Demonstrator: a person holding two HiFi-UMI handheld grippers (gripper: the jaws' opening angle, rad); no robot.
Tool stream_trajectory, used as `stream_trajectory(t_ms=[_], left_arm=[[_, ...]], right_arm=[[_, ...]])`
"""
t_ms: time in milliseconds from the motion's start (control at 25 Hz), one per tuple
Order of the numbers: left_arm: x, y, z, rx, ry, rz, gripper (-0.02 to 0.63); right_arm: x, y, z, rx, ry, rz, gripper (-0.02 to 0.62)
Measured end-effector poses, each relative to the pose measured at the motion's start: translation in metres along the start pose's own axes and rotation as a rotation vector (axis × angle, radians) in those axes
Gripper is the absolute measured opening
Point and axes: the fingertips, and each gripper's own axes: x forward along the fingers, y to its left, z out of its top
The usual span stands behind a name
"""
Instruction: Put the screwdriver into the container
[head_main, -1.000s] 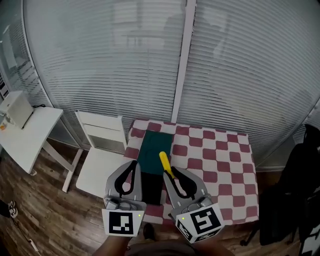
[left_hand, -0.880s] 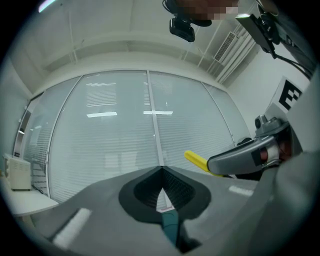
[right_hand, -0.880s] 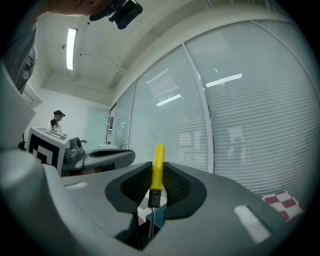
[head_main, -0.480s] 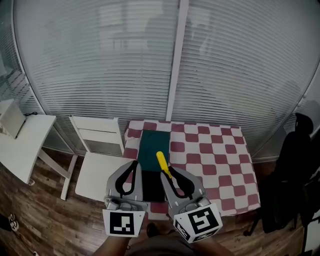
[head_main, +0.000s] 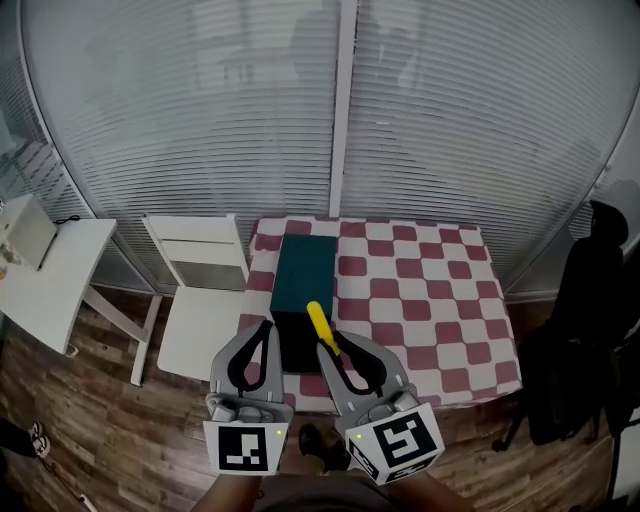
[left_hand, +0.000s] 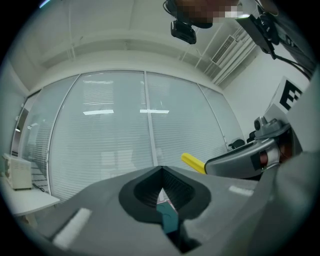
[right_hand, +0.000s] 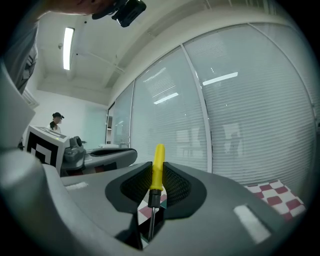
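1. Leftmost in the head view, a white side table (head_main: 48, 285) is cut off by the frame edge; a white chair (head_main: 198, 300) stands just beside the checked table (head_main: 430, 300).
2. Lower left of centre, the left gripper (head_main: 267, 323) has its tongs closed together with nothing between them. In the left gripper view (left_hand: 161, 171) the tips meet in a point, and only a teal sliver shows through the slot below them.
3. At the table's left part lies the container (head_main: 306, 272), a dark teal box. A black stretch continues from it toward the lower edge; whether that is a lid or an open inside is hard to tell.
4. Just right of that, the right gripper (head_main: 338, 346) is clamped on the screwdriver (head_main: 320, 325), which is held in the air and not in the container. Only the yellow handle sticks out, overlapping the teal-black border.
5. In the right gripper view (right_hand: 157, 172), the screwdriver (right_hand: 159, 160) stands upright between the pads; its metal shaft drops between the jaws and its tip is hidden.
6. Both grippers' cubes show black-and-white square markers.
7. At the right edge, a dark chair (head_main: 590, 340) is partly cut off.
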Motion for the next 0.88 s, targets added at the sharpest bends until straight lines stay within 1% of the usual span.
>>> stream_trajectory(t_ms=[200,480,680,880], left_arm=[[-0.01,0.016,-0.006,-0.022,0.002,0.007,0.0],[0.004,0.045,-0.024,-0.027,0.028,-0.064,0.0],[0.016,0.066,-0.043,-0.055,0.058,-0.087,0.0],[0.024,0.07,-0.066,-0.086,0.104,-0.128,0.0]], right_arm=[[0.004,0.012,-0.01,-0.009,0.025,-0.011,0.091],[0.039,0.014,-0.037,0.009,0.092,-0.092,0.091],[0.062,0.017,-0.066,0.031,0.163,-0.122,0.091],[0.072,0.013,-0.108,0.068,0.264,-0.164,0.091]])
